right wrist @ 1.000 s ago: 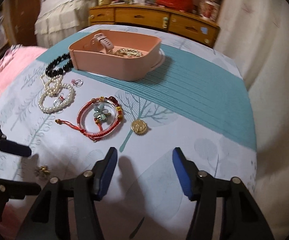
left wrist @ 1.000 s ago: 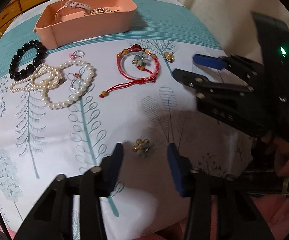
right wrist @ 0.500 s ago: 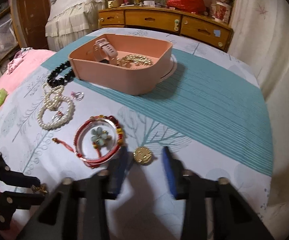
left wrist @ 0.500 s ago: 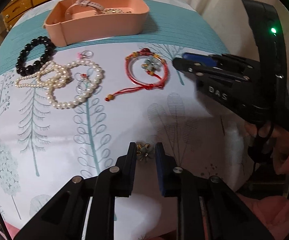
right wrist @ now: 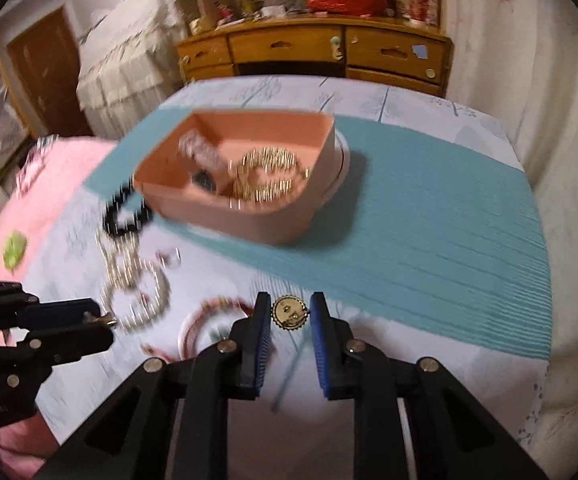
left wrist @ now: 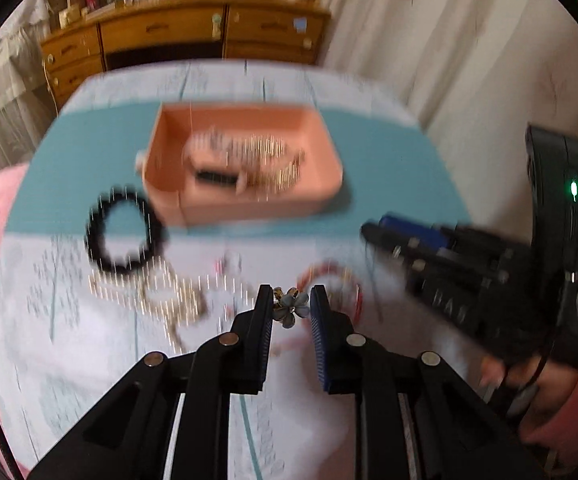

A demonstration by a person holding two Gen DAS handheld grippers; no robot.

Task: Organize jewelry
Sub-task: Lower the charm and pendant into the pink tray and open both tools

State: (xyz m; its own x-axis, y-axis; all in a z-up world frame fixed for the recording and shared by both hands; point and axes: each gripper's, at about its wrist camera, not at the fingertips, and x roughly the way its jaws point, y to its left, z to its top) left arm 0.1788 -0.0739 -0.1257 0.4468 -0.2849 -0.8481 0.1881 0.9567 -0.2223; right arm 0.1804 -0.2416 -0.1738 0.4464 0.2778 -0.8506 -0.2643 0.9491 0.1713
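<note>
There are two hand-held grippers, and each one pinches one small thing. The left hand-held gripper (left wrist: 291, 307) holds one little flower brooch (left wrist: 290, 307) tight between its two fingers, up above the surface (left wrist: 89, 360). The right hand-held gripper (right wrist: 287, 312) holds one round gold pendant (right wrist: 289, 312) the same way, also lifted off the surface.

One pink box (right wrist: 249, 216) sits farther back on the teal stripe, with a gold chain (right wrist: 267, 178) inside it. Beside the box lies one black bead bracelet (left wrist: 123, 232). Nearer are blurry pearl strings (right wrist: 135, 284) and one red cord bracelet (right wrist: 213, 320); the blur makes the pearl strings too hard to count. Both hand-held grippers point toward the box, the right one tipped on its side in the left view.
</note>
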